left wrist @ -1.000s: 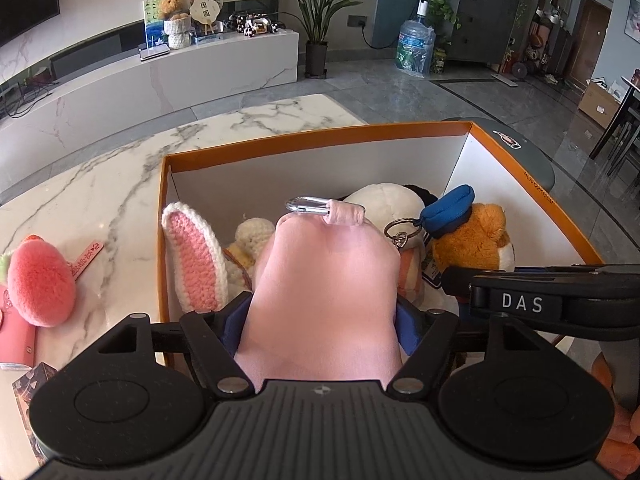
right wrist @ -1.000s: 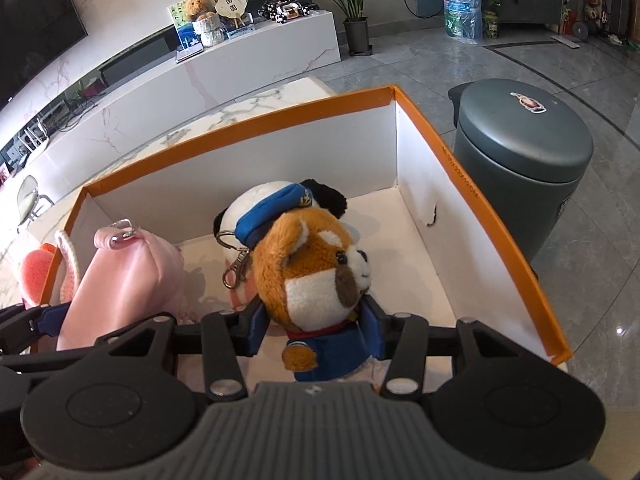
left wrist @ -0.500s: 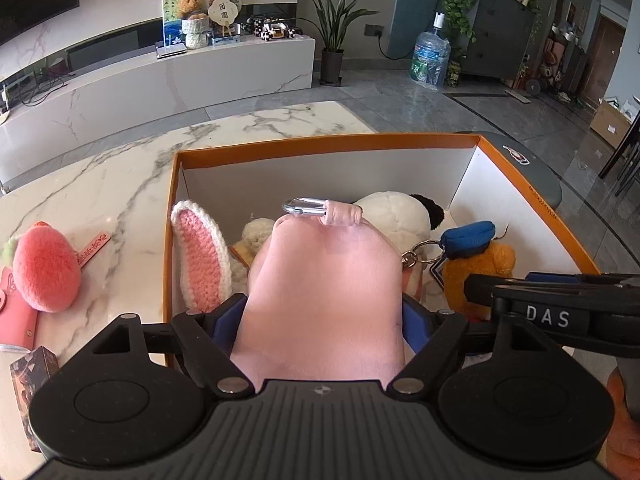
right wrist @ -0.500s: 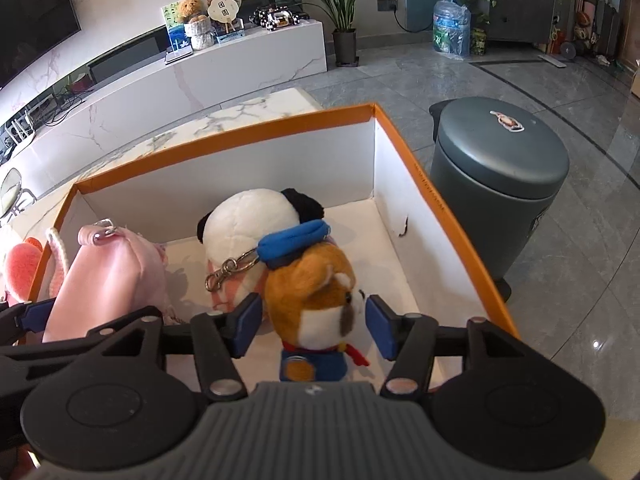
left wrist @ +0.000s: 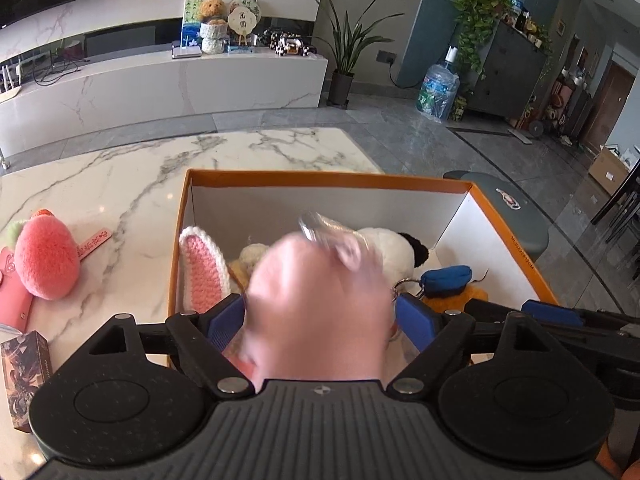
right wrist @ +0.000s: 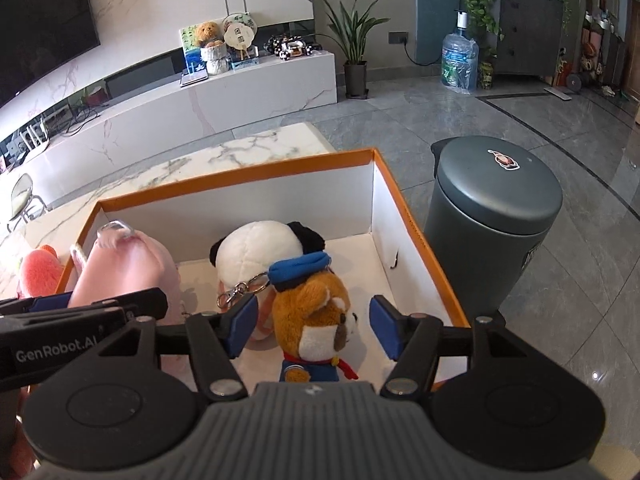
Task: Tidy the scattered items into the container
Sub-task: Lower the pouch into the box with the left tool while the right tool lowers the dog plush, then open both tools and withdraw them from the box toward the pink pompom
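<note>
Opening wide, the left gripper (left wrist: 320,322) lets go of the blurry pink plush (left wrist: 316,308), now over the orange box (right wrist: 436,268). Beside it the right gripper (right wrist: 313,323) is opening too, its pads clear of the fox toy (right wrist: 316,320) standing inside the box.

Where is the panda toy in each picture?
Left wrist view: the panda toy lies mid-frame, right of centre, in the box behind the blurred pink plush.
Right wrist view: the panda toy sits mid-frame, behind the orange dog plush.
Shared landmark: the orange-rimmed box.
</note>
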A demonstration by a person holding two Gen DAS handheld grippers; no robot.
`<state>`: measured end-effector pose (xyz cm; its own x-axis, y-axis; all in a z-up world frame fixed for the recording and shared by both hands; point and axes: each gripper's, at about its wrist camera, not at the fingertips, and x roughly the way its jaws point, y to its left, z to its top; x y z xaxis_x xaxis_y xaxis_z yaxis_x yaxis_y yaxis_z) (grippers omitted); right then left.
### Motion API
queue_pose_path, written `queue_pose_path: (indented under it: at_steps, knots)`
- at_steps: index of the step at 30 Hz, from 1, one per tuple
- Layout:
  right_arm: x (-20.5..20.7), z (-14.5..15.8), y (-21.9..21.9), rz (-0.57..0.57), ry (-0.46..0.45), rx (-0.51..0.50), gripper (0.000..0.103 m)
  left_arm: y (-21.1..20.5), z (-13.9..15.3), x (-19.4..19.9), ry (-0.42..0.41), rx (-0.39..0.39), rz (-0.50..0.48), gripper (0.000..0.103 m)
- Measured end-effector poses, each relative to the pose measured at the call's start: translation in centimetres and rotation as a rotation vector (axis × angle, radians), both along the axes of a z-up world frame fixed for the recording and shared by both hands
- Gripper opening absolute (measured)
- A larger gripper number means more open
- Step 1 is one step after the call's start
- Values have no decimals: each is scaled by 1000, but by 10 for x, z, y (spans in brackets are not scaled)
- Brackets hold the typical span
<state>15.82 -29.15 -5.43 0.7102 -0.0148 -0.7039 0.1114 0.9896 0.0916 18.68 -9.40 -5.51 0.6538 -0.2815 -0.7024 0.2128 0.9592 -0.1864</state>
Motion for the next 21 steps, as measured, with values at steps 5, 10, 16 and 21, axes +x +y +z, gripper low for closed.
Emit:
queue_pose_path:
  at_steps: [5, 10, 16, 21]
  knots:
    - [-3, 0, -1, -4, -6, 18, 65, -2, 1, 0, -7, 13, 5, 100]
    - [-8, 0, -3, -11, -12, 45, 65, -2, 6, -3, -28, 7, 16, 100]
    - [-17, 8, 0, -16, -33, 60, 65, 3, 18, -13, -55, 21, 27, 100]
    - [-27, 20, 12, -3, -53, 52, 65, 12, 32, -27, -66, 46, 51, 99]
